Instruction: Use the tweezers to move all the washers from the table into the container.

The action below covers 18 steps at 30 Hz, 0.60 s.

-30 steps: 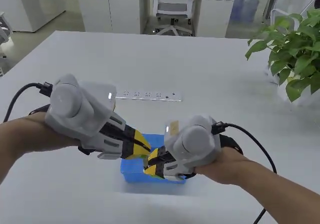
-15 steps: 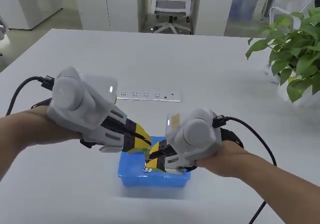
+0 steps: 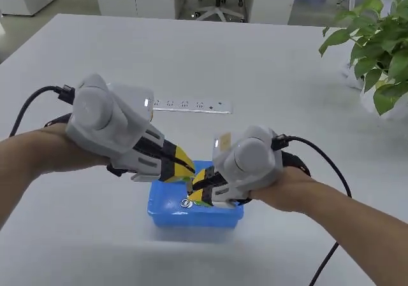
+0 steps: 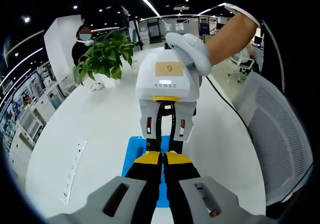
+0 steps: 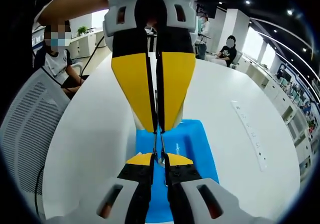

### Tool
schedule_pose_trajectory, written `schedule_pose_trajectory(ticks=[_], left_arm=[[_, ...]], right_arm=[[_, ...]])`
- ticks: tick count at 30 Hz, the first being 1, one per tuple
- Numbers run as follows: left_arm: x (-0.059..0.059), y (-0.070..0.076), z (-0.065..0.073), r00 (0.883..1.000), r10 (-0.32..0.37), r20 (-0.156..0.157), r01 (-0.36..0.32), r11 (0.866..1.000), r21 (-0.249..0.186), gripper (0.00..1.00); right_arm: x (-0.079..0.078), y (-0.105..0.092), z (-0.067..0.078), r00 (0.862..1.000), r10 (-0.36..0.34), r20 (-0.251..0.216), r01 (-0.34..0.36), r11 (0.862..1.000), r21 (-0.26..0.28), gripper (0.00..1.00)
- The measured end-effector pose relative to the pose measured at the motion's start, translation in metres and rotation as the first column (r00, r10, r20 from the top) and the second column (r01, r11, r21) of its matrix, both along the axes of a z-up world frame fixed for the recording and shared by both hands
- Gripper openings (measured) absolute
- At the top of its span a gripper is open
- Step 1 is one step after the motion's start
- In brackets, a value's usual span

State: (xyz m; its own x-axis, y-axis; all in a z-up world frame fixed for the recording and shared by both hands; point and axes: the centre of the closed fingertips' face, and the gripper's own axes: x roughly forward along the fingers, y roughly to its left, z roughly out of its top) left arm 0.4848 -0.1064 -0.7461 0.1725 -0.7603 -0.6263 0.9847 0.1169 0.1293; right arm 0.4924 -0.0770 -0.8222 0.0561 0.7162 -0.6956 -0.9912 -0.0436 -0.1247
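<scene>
A blue container (image 3: 162, 211) sits on the white table with one washer (image 3: 185, 203) lying inside it. Above it my two grippers meet tip to tip. My left gripper (image 3: 185, 167) comes in from the left, its yellow jaws pressed together. My right gripper (image 3: 199, 197) comes in from the right. In the right gripper view thin metal tweezers (image 5: 158, 145) run from my right gripper (image 5: 159, 159) up between the jaws of the left gripper (image 5: 157, 126), over the container (image 5: 195, 139). The left gripper view has my left gripper (image 4: 162, 157) shut, facing the right gripper (image 4: 161, 148).
A white power strip (image 3: 190, 105) lies behind the container. A potted plant (image 3: 376, 50) stands at the table's far right. Black cables trail from both grippers. A mesh chair (image 4: 280, 134) stands beside the table, and people sit in the background.
The camera has tilted down. Both grippers have edged closer together over the container, and the washer inside it has come into sight.
</scene>
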Motion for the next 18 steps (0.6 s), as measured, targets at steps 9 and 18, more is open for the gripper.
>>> schedule_pose_trajectory(ticks=[9, 18], left_arm=[[0.004, 0.001, -0.014, 1.000, 0.005, -0.023, -0.005, 1.000, -0.001, 0.05], [0.007, 0.000, -0.027, 0.999, 0.010, -0.040, -0.010, 1.000, 0.000, 0.05]], right_arm=[[0.003, -0.001, -0.015, 1.000, 0.005, -0.023, -0.006, 1.000, -0.017, 0.10], [0.003, -0.004, -0.027, 0.999, 0.015, -0.039, -0.017, 0.999, -0.038, 0.11]])
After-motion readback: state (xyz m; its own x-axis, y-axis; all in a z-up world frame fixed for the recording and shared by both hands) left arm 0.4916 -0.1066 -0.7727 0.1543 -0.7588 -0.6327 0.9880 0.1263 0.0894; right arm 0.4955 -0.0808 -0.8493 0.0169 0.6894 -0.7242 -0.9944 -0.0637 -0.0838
